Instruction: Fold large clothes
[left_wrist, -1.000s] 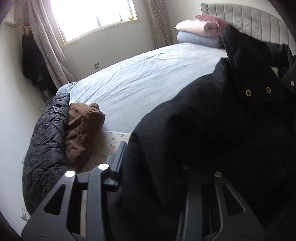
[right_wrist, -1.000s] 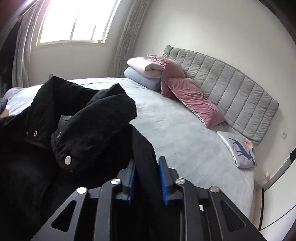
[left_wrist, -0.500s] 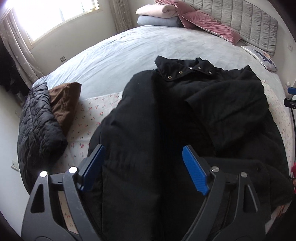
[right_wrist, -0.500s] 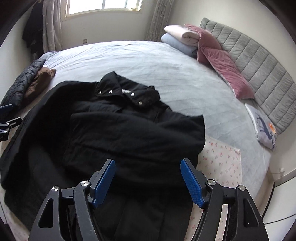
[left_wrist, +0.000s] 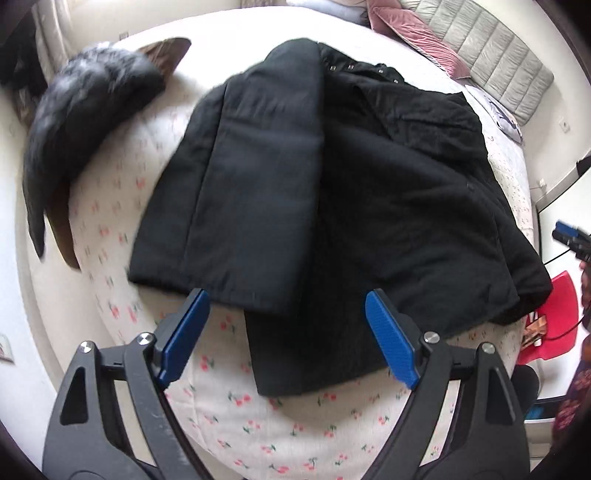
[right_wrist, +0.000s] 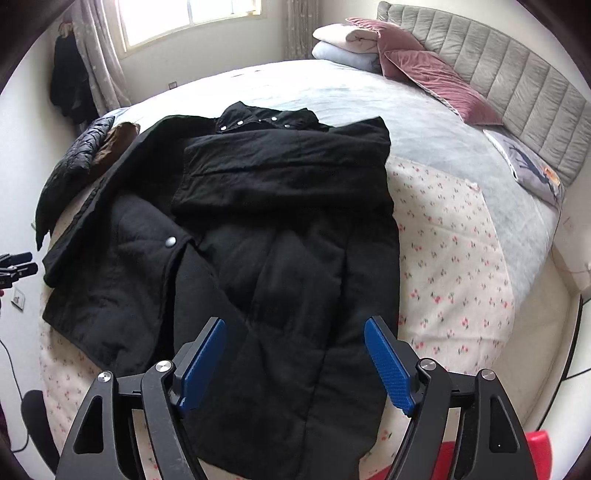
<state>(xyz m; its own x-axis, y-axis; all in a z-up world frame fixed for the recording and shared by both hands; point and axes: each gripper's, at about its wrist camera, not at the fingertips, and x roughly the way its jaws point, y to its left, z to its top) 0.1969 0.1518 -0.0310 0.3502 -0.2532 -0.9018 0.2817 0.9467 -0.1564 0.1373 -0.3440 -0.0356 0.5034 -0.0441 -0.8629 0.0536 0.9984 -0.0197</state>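
Note:
A large black padded coat (left_wrist: 332, 192) lies spread on the bed over a cherry-print sheet (left_wrist: 221, 398). Its sleeves are folded across its front and its snap collar points to the headboard. In the right wrist view the coat (right_wrist: 280, 240) fills the middle. My left gripper (left_wrist: 288, 336) is open and empty above the coat's near hem. My right gripper (right_wrist: 295, 363) is open and empty above the coat's lower part. The right gripper also shows at the edge of the left wrist view (left_wrist: 570, 240).
A dark quilted jacket (left_wrist: 85, 122) and a brown garment (right_wrist: 114, 142) lie at the bed's left edge. Pink pillows (right_wrist: 424, 74), folded blankets (right_wrist: 343, 44) and a grey headboard (right_wrist: 517, 99) are at the far end. A red object (left_wrist: 554, 317) stands beside the bed.
Both grippers let go of the coat, opened and pulled back and up. The coat now lies flat with its sleeves folded in.

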